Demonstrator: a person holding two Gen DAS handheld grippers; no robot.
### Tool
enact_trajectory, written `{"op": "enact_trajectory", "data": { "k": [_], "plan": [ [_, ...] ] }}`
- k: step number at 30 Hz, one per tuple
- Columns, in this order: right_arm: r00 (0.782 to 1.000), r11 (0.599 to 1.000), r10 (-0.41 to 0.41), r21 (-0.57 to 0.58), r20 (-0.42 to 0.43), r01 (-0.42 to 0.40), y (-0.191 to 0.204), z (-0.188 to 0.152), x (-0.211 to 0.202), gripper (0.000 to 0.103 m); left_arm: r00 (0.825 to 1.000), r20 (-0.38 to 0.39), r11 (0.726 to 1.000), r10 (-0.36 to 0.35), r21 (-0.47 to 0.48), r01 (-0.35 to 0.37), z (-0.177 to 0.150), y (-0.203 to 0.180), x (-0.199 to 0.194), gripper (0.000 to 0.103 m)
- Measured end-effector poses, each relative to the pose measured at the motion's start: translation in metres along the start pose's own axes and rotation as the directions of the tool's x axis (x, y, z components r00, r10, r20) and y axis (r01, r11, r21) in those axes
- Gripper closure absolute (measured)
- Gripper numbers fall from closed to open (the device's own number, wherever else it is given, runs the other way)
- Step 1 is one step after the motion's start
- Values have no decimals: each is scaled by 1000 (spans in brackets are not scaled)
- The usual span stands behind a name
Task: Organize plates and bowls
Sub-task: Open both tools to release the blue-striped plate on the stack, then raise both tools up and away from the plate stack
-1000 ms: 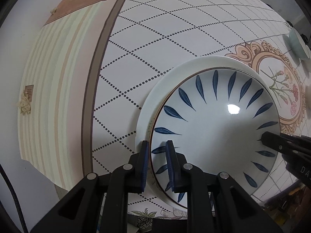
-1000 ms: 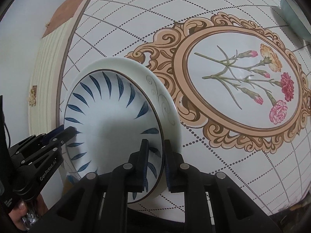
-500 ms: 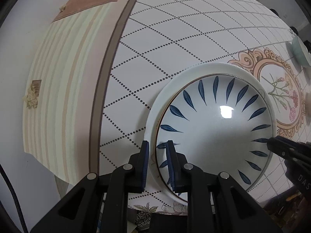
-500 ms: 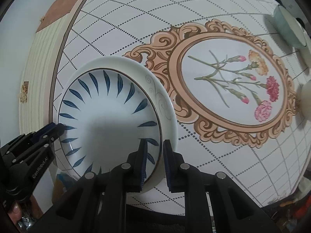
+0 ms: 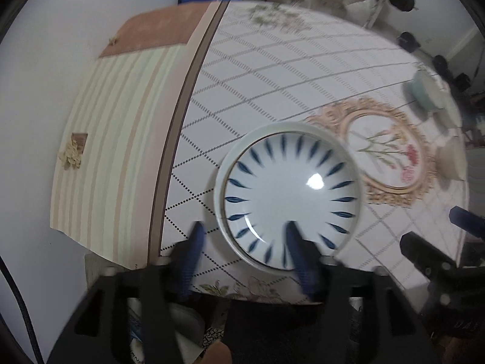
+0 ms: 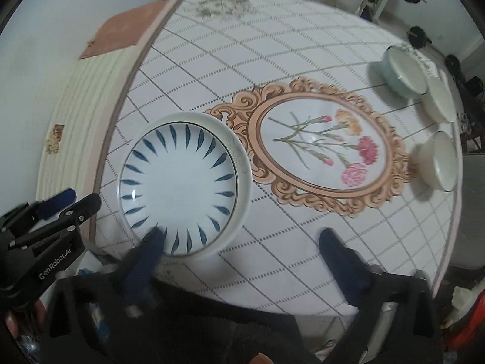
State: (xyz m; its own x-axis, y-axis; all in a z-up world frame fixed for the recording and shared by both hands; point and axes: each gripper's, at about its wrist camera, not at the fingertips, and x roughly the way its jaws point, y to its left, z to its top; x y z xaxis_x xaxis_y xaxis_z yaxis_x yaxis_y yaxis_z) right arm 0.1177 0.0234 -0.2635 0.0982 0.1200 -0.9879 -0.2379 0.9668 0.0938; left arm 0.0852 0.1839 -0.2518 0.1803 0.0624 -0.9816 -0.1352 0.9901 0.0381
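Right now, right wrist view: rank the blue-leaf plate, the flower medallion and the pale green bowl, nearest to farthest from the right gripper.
1. Blue-leaf plate: left, just under the right gripper, whose fingers stand open.
2. Flower medallion: centre of the tablecloth, right of the plate.
3. Pale green bowl: far right edge, upper right.

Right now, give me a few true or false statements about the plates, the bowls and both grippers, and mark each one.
1. The blue-leaf plate sits on a larger white plate. True.
2. The left gripper is clamped on the plate's rim. False: its jaws have just opened, clear of it.
3. The right gripper is open. True.
4. Three bowls stand inside the flower medallion. False: they stand beyond it, near the far table edge.
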Motion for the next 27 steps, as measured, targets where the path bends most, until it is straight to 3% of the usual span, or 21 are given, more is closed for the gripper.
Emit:
{"op": "enact_trajectory", "data": {
  "k": [2, 5, 18, 27],
  "plan": [
    [999, 1000, -17, -7, 36, 18, -2, -10, -22, 0, 999, 27, 1000, -17, 6, 17, -3, -6, -18, 16],
    [996, 999, -36, -3, 80, 37, -6, -25, -52, 0, 996, 89, 999, -30, 23, 28, -9, -14, -47, 7],
    [963, 999, -24, 27, 270, 18, -26, -79, -175, 0, 968, 229, 995, -99, 9, 99, -40, -27, -144, 6],
    [947, 1000, -21, 12, 321, 18, -35, -96, -218, 0, 947, 309, 996, -88, 9, 89, -58, -35, -192, 0]
  ]
}}
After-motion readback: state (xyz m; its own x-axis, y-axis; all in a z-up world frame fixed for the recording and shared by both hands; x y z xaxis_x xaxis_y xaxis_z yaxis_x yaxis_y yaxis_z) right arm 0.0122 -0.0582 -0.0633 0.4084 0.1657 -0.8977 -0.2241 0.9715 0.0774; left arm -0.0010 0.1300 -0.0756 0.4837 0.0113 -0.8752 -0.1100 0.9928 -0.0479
